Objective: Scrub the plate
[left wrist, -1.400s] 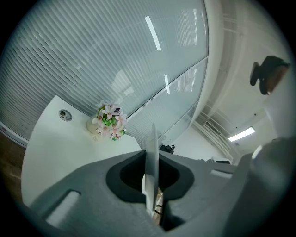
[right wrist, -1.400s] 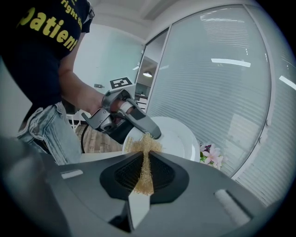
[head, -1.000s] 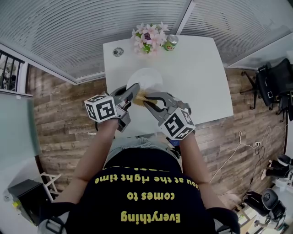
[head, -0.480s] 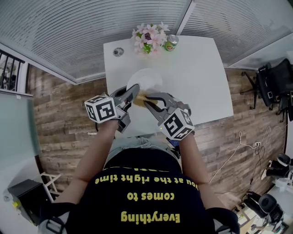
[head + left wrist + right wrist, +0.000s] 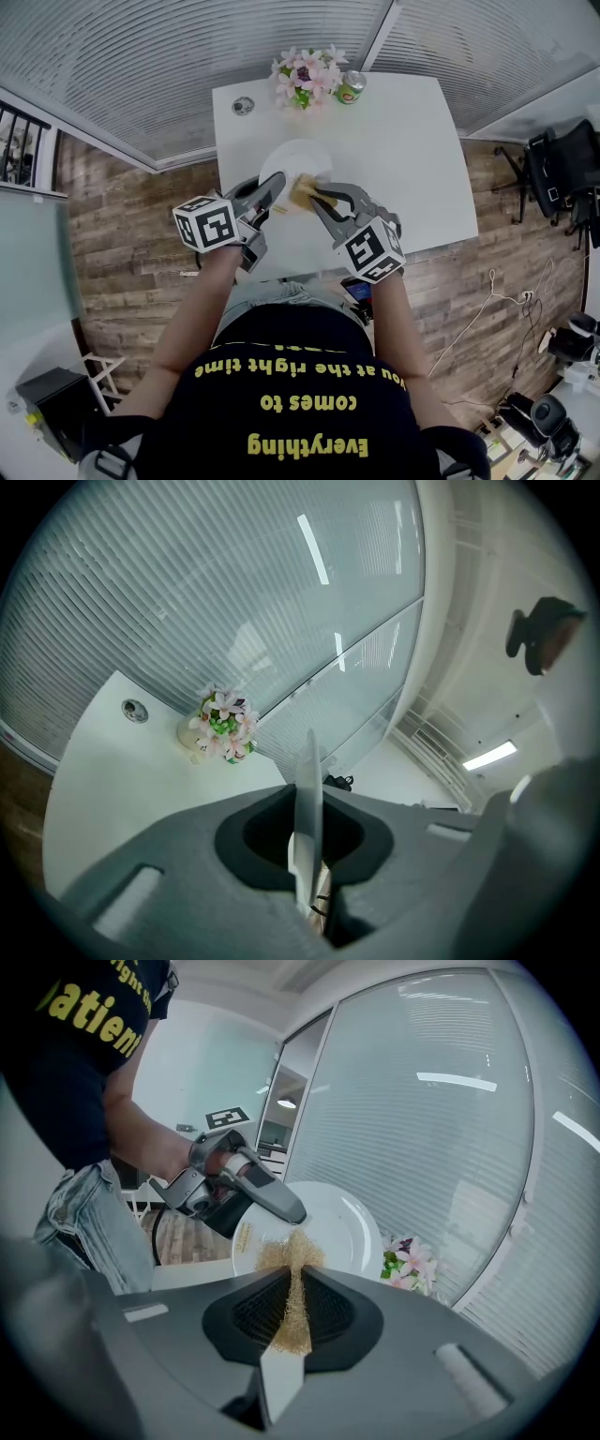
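Right gripper view showed the right gripper [image 5: 292, 1302] pinching a golden mesh scrubber [image 5: 292, 1252] against a round white plate [image 5: 339, 1227], itself clamped by the left gripper [image 5: 273, 189].

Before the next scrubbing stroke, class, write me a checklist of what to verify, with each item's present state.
1. Left gripper clamped on the plate rim: ok.
2. Right gripper clamped on the scrubber: ok.
3. Scrubber pressed against the plate's face: cannot tell.
4. Flowers and can apart from the plate: ok.
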Tool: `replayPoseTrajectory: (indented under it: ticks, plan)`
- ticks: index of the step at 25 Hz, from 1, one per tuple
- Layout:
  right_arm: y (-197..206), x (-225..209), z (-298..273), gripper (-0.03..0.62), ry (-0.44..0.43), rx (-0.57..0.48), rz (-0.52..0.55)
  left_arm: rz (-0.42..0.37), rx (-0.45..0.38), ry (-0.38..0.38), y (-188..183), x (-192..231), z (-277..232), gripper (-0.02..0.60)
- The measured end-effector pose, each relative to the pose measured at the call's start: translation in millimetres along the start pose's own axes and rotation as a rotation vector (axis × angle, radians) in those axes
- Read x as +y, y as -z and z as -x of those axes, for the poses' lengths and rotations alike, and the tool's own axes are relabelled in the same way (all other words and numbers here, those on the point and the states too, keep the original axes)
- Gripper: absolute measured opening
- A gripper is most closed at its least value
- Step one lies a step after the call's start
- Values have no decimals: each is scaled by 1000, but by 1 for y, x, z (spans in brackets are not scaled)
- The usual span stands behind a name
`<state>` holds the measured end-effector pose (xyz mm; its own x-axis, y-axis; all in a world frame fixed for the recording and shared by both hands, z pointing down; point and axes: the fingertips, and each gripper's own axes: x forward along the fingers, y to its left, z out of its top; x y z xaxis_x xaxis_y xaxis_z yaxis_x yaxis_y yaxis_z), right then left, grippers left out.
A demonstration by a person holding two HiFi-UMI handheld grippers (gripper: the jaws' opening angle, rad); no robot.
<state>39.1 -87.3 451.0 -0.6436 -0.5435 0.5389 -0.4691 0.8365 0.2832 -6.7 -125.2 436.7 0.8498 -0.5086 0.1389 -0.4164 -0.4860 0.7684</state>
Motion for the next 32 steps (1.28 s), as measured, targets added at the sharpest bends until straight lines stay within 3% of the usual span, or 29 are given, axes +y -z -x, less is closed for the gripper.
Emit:
replayPoseTrajectory:
  ticks: [14, 32]
  plan:
    - [16, -28, 11, 38, 97, 37, -66, 3, 9, 11, 2, -2, -3, 21]
    - [35, -49, 19, 38, 146, 59, -97, 4, 8, 0, 2, 0, -4, 21]
